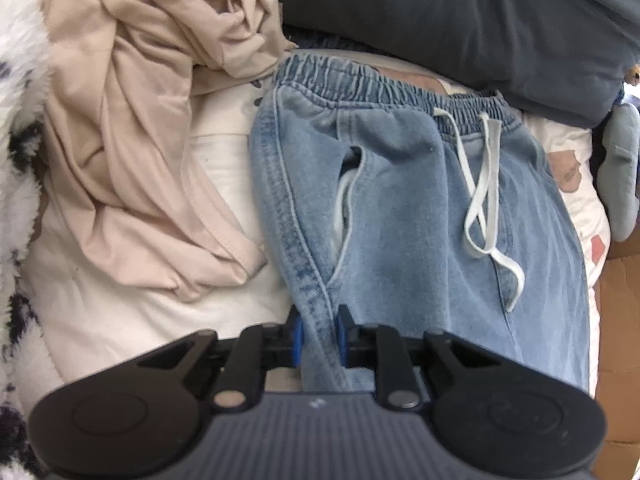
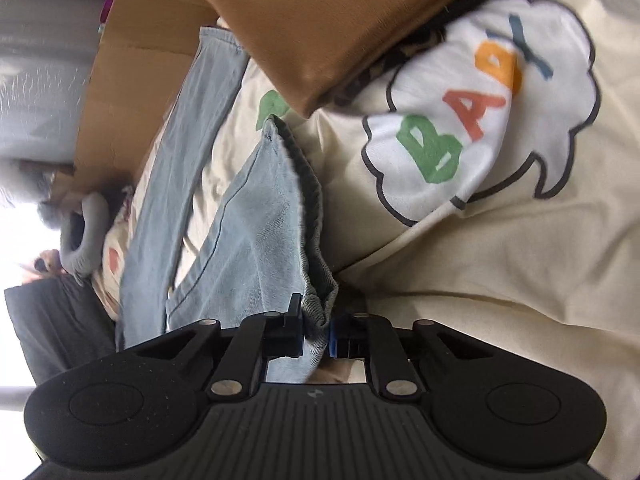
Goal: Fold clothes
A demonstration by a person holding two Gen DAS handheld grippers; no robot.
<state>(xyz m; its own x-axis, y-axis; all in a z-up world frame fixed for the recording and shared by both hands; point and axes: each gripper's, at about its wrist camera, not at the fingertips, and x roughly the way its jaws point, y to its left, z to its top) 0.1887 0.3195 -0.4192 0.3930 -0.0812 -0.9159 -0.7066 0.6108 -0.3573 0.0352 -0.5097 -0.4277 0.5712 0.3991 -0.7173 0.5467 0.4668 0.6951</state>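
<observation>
Left wrist view first, sweeping from the left: a fluffy black-and-white blanket (image 1: 18, 168) is cut off by the frame edge; beside it a crumpled beige garment (image 1: 140, 120) runs out of the top; then the blue jeans (image 1: 420, 208) lie waistband-up on the cream bed cover (image 1: 120, 320), their lower legs hidden under the gripper body; a white drawstring (image 1: 484, 200) trails down the front; a dark grey cushion (image 1: 480, 20) covers part of the waistband at the top. Left gripper (image 1: 320, 334) tips steeply down, its blue pads nearly together and pinching the jeans' side seam.

Right wrist view, from the left: a bright, washed-out blur at the edge is hard to make out; a brown cardboard box (image 2: 132, 92) comes next; a jeans leg (image 2: 180, 168) stretches away, its far end tucked under a tan cushion (image 2: 340, 28); a cartoon bubble reading BABY (image 2: 460, 120) sits on the cover. Right gripper (image 2: 316, 332) angles down, almost closed, clamped on a bunched cuff of the jeans.
</observation>
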